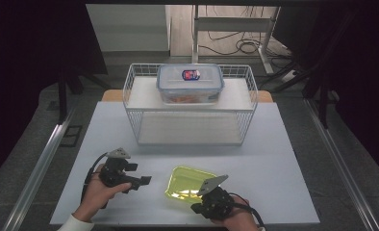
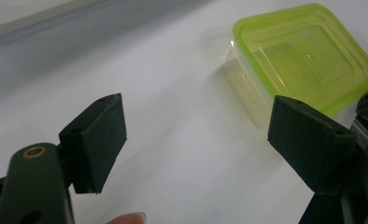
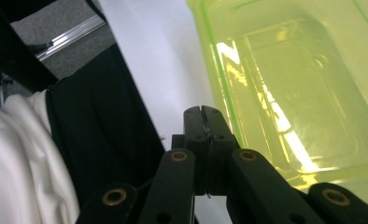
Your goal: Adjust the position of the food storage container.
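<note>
A clear box with a yellow-green lid (image 1: 187, 183) lies on the white table (image 1: 274, 163) near its front edge. My right gripper (image 1: 197, 207) is at the box's near side, held in a hand and shut. In the right gripper view its jaws (image 3: 202, 112) are pressed together with nothing between them, just beside the rim of the green box (image 3: 294, 84). My left gripper (image 1: 138, 174) is a little to the left of the box and points toward it. Its jaws (image 2: 198, 102) stand wide open over bare table, with the green box (image 2: 303, 56) beyond them.
A white wire basket (image 1: 130, 96) stands at the back of the table. On its upper shelf sits a clear container with a blue-rimmed lid (image 1: 190, 82) and orange contents. Dark curtains flank the table, and cables lie on the floor behind.
</note>
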{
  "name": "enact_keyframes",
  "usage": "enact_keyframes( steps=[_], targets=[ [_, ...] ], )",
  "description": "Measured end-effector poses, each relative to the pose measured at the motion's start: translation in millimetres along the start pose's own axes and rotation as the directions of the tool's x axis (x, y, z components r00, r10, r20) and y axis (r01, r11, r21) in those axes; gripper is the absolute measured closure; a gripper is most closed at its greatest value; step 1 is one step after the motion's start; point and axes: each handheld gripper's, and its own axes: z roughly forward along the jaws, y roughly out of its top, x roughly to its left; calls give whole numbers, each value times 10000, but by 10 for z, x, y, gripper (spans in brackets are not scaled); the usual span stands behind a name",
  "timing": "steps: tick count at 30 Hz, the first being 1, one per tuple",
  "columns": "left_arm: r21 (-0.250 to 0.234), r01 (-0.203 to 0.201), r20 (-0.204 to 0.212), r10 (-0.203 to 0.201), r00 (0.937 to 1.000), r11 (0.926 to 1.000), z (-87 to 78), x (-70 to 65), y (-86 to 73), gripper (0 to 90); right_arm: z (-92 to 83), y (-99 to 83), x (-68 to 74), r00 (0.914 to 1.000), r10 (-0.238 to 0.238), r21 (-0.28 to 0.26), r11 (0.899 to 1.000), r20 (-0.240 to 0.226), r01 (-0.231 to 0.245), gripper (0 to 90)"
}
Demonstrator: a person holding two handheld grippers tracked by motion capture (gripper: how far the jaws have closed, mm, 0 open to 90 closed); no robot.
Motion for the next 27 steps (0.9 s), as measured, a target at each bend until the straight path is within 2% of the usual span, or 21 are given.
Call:
enact_keyframes(
  steps=[6, 10, 17, 21, 23, 27],
  targets=[
    [-8, 29, 33, -29, 10000, 10000, 10, -4, 0, 190, -57, -38, -146, 9987, 390, -285, 9989, 319, -381, 894],
    [-3, -113, 11, 113, 9999, 9999, 17, -14, 2, 190, -71, -58, -229, 9966, 683, -548, 9963, 460, -658, 894],
    [70, -122, 26, 122, 9999, 9999, 40, -24, 0, 190, -115, -88, -323, 9942, 820, -738, 9943, 701, -768, 894],
    [92, -132, 38, 132, 9999, 9999, 46, -25, 1, 189, -88, -89, -290, 9958, 765, -643, 9952, 493, -732, 894],
    [82, -107, 23, 107, 9999, 9999, 50, -20, 2, 189, -62, -60, -235, 9978, 582, -626, 9965, 327, -560, 894],
    [77, -72, 96, 71, 9999, 9999, 55, -29, 4, 190, 67, 38, -144, 9994, 325, -553, 9980, 133, -318, 894]
  ],
)
